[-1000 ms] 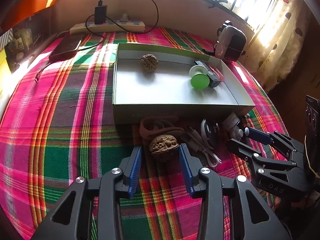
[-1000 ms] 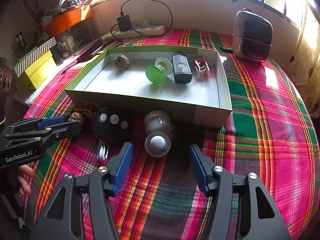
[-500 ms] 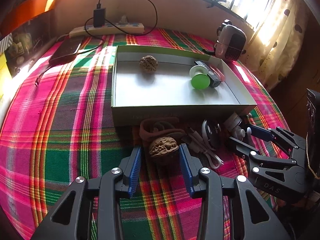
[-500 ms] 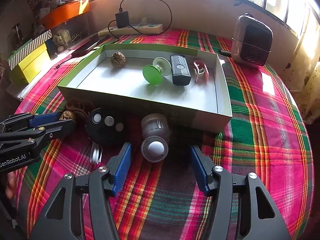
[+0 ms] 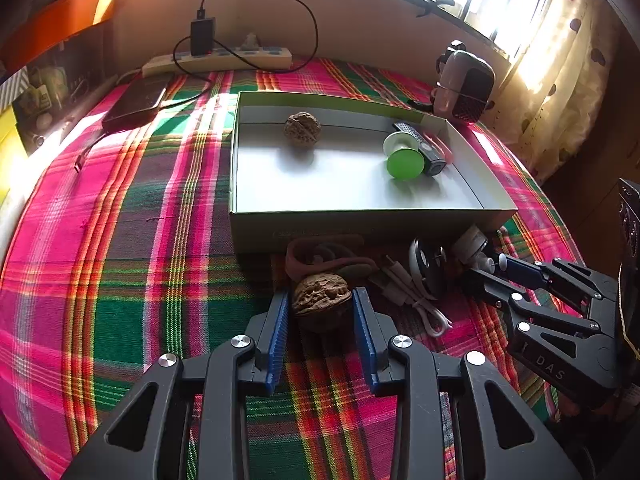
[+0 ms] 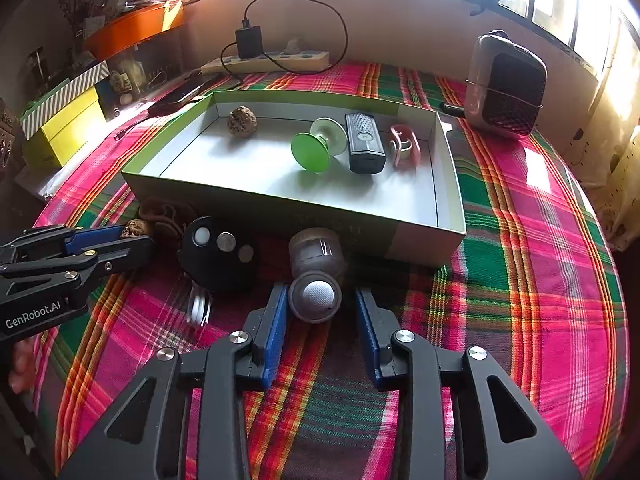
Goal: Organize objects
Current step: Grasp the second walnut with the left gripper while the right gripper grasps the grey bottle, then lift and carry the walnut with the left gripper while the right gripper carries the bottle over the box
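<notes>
Left wrist view: left gripper (image 5: 320,312) jaws apart, straddling the walnut (image 5: 320,300) on the cloth at 6 o'clock of the box (image 5: 360,224); square up, close gently, mind the white cable (image 5: 416,304) at 3 o'clock. Right wrist view: right gripper (image 6: 320,312) jaws apart around the small round speaker (image 6: 316,280), left blade touching; black key fob (image 6: 218,254) crowds at 9 o'clock, box wall at 12.
</notes>
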`<state>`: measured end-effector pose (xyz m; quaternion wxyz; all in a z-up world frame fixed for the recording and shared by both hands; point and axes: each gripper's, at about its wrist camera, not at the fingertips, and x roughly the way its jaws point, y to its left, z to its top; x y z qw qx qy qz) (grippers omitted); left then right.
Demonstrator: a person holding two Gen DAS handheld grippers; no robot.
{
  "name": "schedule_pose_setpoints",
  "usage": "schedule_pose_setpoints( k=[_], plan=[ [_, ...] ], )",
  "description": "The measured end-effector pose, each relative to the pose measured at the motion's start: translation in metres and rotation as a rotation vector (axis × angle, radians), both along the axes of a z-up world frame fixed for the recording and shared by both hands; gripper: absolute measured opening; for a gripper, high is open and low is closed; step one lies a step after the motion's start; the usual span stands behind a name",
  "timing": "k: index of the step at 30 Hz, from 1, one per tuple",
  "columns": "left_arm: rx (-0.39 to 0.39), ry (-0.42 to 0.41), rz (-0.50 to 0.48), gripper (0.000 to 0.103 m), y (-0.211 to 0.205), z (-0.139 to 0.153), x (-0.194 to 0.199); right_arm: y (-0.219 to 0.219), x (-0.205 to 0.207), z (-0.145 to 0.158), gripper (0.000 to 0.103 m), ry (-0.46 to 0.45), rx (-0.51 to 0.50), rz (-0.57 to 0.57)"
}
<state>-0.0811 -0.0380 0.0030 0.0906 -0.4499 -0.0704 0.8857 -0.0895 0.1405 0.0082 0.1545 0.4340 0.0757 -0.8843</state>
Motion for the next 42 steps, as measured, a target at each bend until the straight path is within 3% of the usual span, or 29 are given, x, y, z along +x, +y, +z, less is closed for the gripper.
schedule_pose_setpoints(
  k=[2,31,42],
  plan=[
    [-0.001,0.001,0.000,0.029,0.000,0.000,0.000,0.000,0.000,0.000,0.026,0.002,0.000,-0.002],
    [-0.014,0.009,-0.007,0.029,0.002,0.002,0.005,0.003,0.005,0.003,0.026,0.006,-0.024,-0.008],
    [-0.011,0.053,-0.009,0.029,0.001,0.019,0.010,0.009,0.009,0.018,0.026,0.037,-0.052,-0.007]
  ],
)
